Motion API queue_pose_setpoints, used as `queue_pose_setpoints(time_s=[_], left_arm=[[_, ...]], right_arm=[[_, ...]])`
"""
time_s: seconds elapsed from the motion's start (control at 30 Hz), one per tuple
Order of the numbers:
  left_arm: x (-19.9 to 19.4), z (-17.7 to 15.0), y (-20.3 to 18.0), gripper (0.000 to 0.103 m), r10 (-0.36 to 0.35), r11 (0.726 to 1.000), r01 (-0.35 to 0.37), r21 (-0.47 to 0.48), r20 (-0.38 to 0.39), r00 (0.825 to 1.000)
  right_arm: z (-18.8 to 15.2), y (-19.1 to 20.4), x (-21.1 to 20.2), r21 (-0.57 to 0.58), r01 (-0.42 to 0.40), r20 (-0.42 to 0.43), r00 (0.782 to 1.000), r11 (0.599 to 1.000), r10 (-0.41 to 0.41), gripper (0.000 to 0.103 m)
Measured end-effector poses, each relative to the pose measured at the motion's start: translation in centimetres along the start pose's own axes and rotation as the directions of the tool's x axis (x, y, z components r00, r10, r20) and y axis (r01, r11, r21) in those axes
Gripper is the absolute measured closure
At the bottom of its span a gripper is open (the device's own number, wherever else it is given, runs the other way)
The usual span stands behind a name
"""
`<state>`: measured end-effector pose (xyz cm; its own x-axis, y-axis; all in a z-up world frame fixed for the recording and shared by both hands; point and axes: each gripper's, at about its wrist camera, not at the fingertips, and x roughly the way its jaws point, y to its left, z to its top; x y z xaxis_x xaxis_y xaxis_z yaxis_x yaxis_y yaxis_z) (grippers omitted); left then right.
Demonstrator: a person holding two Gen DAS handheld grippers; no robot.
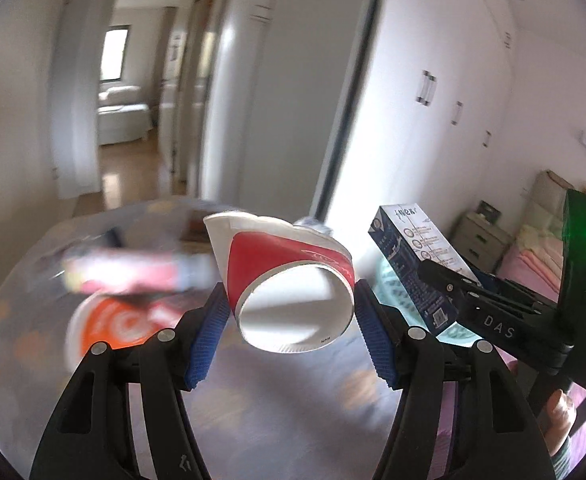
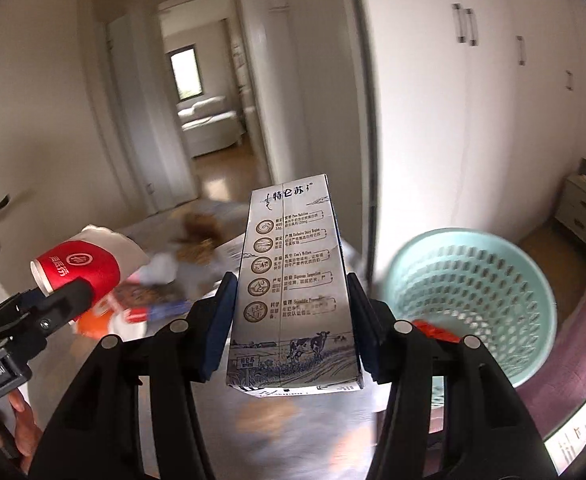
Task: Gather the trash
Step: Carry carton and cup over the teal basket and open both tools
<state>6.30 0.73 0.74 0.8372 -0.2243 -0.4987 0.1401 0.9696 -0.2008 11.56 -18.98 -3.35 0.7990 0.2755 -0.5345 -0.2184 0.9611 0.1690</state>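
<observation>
Our left claw (image 1: 291, 328) has its ribbed blue pads (image 1: 207, 344) pressed on either side of a crushed paper cup (image 1: 289, 280). We see the cup's round white base and red-and-white wall from the left wrist view; its rim end is flattened and creased. From the right wrist view the same cup carries a white circular emblem and Chinese characters on the red band, too small for us to read.

Our right claw (image 2: 291, 324) is clamped on a tall rectangular milk carton (image 2: 293, 280), held upright with its bottom edge toward the camera. Its glossy grey-blue face shows "特仑苏" at the top, five round icons with small bilingual text beside them, and a drawing of a cow in a field below.

Both claws point forward and somewhat downward, side by side above a blurred grey counter (image 2: 301, 432). Each claw body is matte black; "DAS" shows on the right one and "GenRobot.AI" on the left one. A fingertip (image 1: 561, 408) of the person's hand shows at its grip.

Just right of the carton stands a pale mint plastic basket (image 2: 489, 292) with a perforated wall. More blurred wrappers (image 2: 161, 276) lie on the counter beyond.
</observation>
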Motion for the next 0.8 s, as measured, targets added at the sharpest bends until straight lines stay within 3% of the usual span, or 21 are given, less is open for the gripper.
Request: queue_pose_setpoints(time_s=[0.3, 0.53, 0.63, 0.8], left_arm=[[7.0, 1.7, -7.2, 0.042, -0.145, 0.985, 0.149, 0.089, -0.05, 0.988], [14.3, 1.6, -11.9, 0.042, -0.218, 0.963, 0.24, 0.124, -0.168, 0.961], [17.3, 0.9, -13.3, 0.042, -0.241, 0.955, 0.273, 0.116, -0.234, 0.942], [20.4, 0.2, -15.0, 0.042, -0.239, 0.948, 0.287, 0.138, -0.285, 0.928]], right_arm=[[0.2, -9.9, -1.0, 0.166, 0.17, -0.002, 0.985, 0.971, -0.172, 0.052], [-1.2, -18.0, 1.3, 0.32, 0.291, -0.116, 0.957, 0.902, -0.267, 0.052], [-2.2, -20.2, 2.7, 0.357, 0.328, -0.175, 0.943, 0.875, -0.282, 0.052], [-3.7, -22.3, 4.8, 0.393, 0.361, -0.237, 0.928, 0.845, -0.286, 0.051]])
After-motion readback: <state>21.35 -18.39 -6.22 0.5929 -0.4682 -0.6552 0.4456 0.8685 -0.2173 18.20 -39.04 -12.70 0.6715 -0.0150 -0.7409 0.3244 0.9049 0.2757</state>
